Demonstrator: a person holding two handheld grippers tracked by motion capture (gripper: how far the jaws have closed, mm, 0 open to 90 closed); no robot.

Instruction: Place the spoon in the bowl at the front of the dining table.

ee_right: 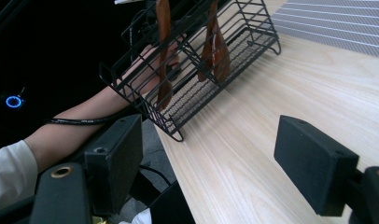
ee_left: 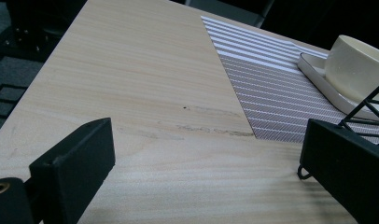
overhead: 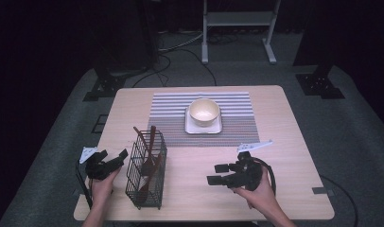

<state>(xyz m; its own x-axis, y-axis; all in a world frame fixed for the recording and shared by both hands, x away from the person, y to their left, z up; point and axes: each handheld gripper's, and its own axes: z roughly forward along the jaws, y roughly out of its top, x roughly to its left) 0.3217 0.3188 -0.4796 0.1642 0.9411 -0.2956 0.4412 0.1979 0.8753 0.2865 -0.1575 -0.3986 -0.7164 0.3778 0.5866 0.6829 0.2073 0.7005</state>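
Observation:
A black wire basket (overhead: pixel 146 172) stands at the front left of the wooden table (overhead: pixel 284 142) and holds wooden utensils (overhead: pixel 150 158). My left gripper (overhead: pixel 120 160) is open just left of the basket. In the left gripper view its jaws (ee_left: pixel 208 158) stand wide apart over bare wood, the right one close against the basket's wire (ee_left: pixel 365 109). My right gripper (overhead: pixel 217 174) is open at the front right and points left toward the basket. In the right gripper view the basket (ee_right: pixel 201 65) with its wooden utensils (ee_right: pixel 164 51) lies beyond the open gripper (ee_right: pixel 214 163).
A striped placemat (overhead: pixel 171 113) lies at the table's middle back, carrying a white square plate (overhead: pixel 190 127) with a cream bowl (overhead: pixel 204 111). The bowl (ee_left: pixel 360 63) and plate (ee_left: pixel 318 74) also appear in the left gripper view. Cables and stand feet lie on the floor behind.

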